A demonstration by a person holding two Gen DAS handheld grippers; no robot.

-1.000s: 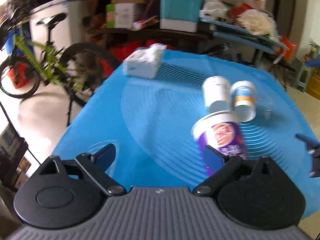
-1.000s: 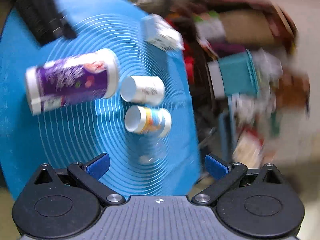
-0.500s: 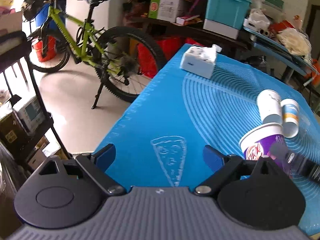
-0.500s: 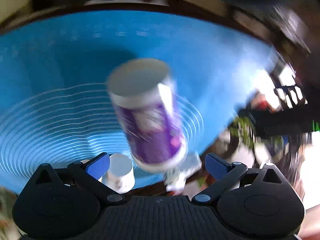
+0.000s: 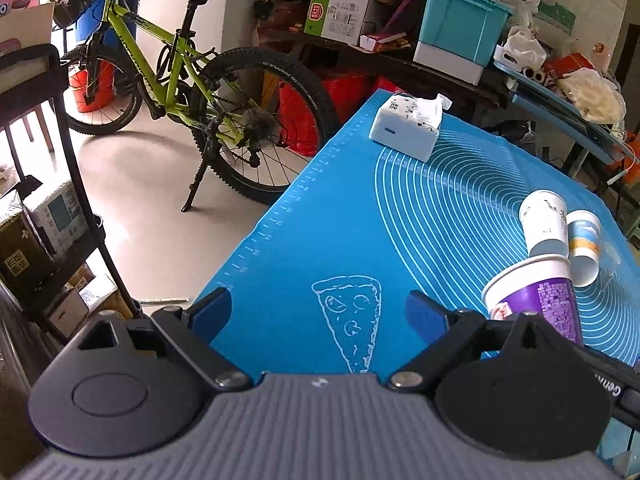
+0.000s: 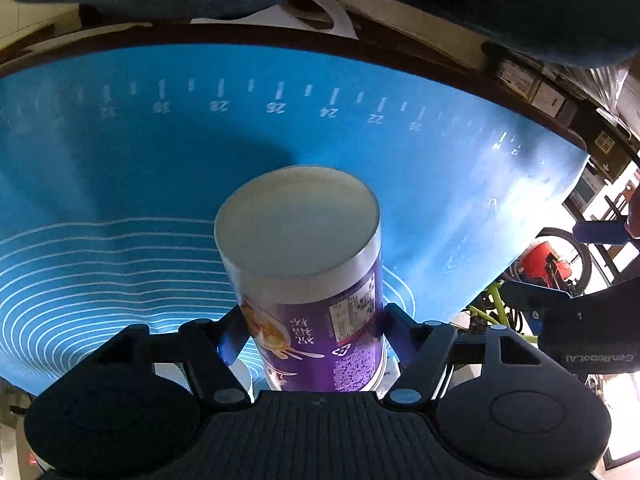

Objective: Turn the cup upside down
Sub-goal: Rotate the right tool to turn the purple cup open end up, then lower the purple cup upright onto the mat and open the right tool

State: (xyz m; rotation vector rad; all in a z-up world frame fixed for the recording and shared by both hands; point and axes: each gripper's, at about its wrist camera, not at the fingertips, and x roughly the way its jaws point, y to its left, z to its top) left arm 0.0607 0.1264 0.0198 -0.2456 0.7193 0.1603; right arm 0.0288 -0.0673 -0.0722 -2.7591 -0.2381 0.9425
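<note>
- My right gripper [image 6: 310, 334] is clamped on the purple cup [image 6: 308, 280], one blue finger pressed to each side of its wall; the cup's flat white base faces the camera and its printing reads inverted.
- My left gripper [image 5: 318, 312] is spread wide with nothing between its fingers, over the pizza-slice drawing [image 5: 350, 320] on the mat.
- The left view shows the same purple cup [image 5: 536, 300] just right of my right-hand finger, its white rim toward the camera; I cannot see inside it.
- Just behind it lie two smaller paper cups: a white one [image 5: 544, 226] and one with blue and orange bands [image 5: 584, 246], side by side, touching or nearly so, mouths toward me.
- Only the right view shows the cup's base and the grip on it; only the left shows the small cups and the tissue box [image 5: 408, 130] at the far edge.
- The surface is a blue baking mat [image 5: 340, 220] with white rings and ruler marks.
- Beyond it stand a green bicycle [image 5: 172, 80], a teal storage bin [image 5: 460, 28] and cardboard boxes.
</note>
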